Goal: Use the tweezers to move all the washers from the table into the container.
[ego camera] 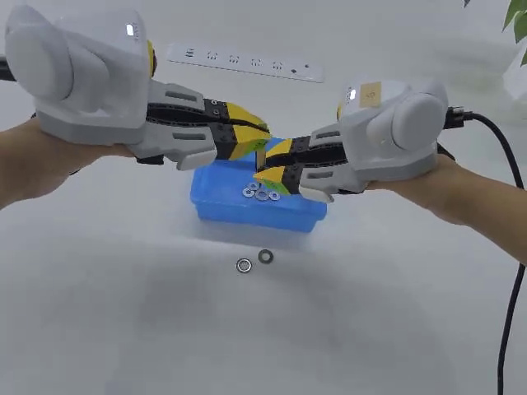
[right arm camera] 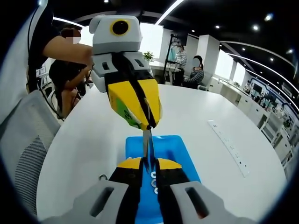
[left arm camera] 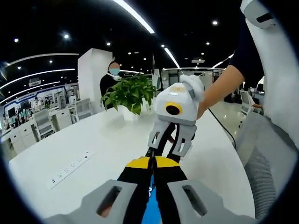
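White power strip, leafy potted plant, mesh chair

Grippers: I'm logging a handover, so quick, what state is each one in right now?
Left gripper: jaws shut on the tweezers.
Right gripper: jaws shut on the tweezers too.

Left gripper and right gripper: rounded pale grey housings, black ribbed jaw arms and wedge-shaped yellow tips, with a green patch on the left one's side. A small white light glows on each housing. The right housing bears a yellow label, and a black cable leaves its rear. Sleeve: dark, short.
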